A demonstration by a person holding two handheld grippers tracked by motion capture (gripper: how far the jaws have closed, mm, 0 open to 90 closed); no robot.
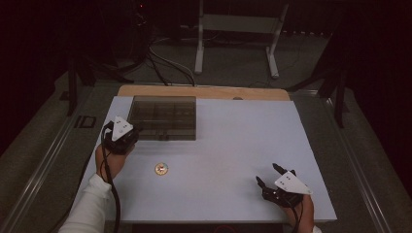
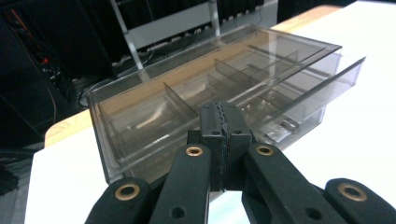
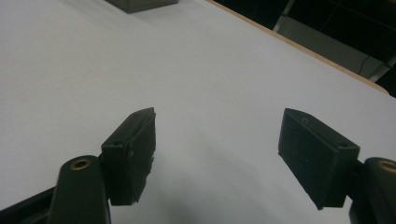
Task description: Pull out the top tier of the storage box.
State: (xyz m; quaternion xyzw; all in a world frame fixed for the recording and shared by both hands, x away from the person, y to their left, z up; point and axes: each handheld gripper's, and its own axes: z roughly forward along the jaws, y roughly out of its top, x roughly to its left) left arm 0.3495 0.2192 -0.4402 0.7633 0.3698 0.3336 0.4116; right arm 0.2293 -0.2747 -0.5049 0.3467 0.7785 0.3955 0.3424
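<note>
We see the left hand-held gripper [image 2: 223,122] clenched tight, empty, just before the clear box [image 2: 196,88], right hand-held gripper [image 3: 217,158] spread wide over bare desk [image 3: 210,70]

Dim room; white metal frame [image 1: 238,29] stands on grey floor [image 1: 233,68] behind table

Closed left gripper [image 2: 223,135] seemingly touching clear compartment box [image 2: 140,112].

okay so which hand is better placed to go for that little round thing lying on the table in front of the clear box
Left, probably. The left gripper sits at the compartment box's near corner, closer to the small round object than the right gripper at the table's near right. But its jaws are shut; the right's are open.
</note>
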